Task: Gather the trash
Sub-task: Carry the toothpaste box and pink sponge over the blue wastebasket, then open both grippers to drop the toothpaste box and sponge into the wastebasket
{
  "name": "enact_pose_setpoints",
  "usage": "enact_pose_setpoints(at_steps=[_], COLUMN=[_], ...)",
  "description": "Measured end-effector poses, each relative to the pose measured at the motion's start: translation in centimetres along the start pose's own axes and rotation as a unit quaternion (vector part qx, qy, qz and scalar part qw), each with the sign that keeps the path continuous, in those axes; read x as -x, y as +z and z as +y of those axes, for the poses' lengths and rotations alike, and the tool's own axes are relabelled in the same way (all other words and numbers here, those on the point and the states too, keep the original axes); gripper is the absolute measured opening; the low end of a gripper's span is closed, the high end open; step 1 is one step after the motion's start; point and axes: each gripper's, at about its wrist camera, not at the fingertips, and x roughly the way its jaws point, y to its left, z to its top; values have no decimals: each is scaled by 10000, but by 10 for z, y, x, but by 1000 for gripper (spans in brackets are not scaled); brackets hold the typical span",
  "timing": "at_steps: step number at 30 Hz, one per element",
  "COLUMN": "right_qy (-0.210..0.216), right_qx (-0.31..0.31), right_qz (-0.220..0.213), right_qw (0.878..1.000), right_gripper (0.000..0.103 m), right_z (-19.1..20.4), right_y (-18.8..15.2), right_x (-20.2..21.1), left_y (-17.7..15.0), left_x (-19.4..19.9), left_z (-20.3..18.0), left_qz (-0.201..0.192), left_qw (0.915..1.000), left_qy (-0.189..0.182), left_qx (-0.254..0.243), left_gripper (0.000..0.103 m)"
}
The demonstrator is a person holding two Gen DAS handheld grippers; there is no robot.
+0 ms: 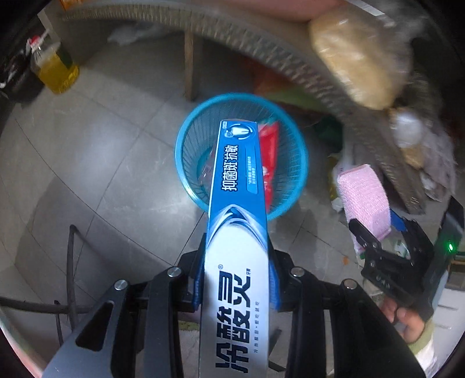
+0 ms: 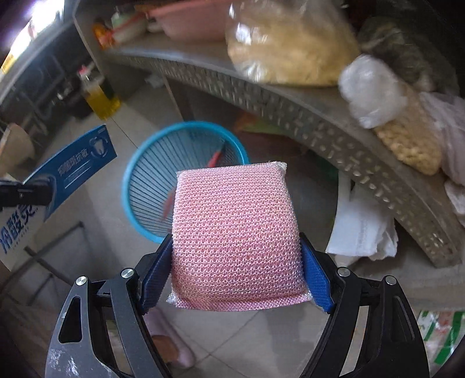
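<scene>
A red wrapper (image 1: 268, 151) is already binned, while the toothpaste box (image 1: 237, 221) is clamped in the left gripper (image 1: 237, 290) and the pink sponge (image 2: 237, 238) in the right gripper (image 2: 237, 279), both above the blue basket (image 1: 186, 162) ahead, undropped.

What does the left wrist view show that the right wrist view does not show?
Only the left wrist view shows the left gripper from behind, shut on the long blue and white toothpaste box, whose far end is over the round blue plastic basket, and the hand holding the right gripper. Only the right wrist view shows the whole pink mesh scouring sponge between the right gripper's blue pads, and a pink basin on the shelf. Both show basket, box, sponge and a yellow oil bottle.
</scene>
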Motion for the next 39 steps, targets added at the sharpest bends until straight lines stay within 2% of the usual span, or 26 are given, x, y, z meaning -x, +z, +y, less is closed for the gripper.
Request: enact_pose_setpoints(at_steps=[5,8,10,12,14,18,26,34,39], right_qy=[-443,-618,-707,-812,-800,-644,-322,-22,35], right_qx=[205,205,224,275,264,108,-199,-352,-311], right_qz=[345,522,646,778,850,727,536,333,165], right_qw=[9982,9965,9952,9933,9928,9952,9978,9988,9994], right_gripper=[76,77,78,79,79,81,83,83,83], right_z=[10,14,17,23,27,23,14,23,25], right_y=[16,28,36,43,44,40,48,53,44], right_x=[-42,-63,-77,-91,-97,-89,-87,-77,-61], left_y=[32,47,56,62,64,61,49,4,-39], left_x=[-51,-71,-77,-80,-77,-63,-19,61,103], left_z=[8,10,15,20,21,20,21,27,34], left_qz=[372,459,429,388,281,101,-290,-934,-1354], left_qw=[9989,9982,9977,9966,9961,9972,9971,9931,9870], left_qy=[76,147,22,-44,-150,-194,-263,-437,-531], left_qx=[260,349,524,727,819,717,653,557,678], left_gripper=[33,33,34,49,55,61,62,68,70])
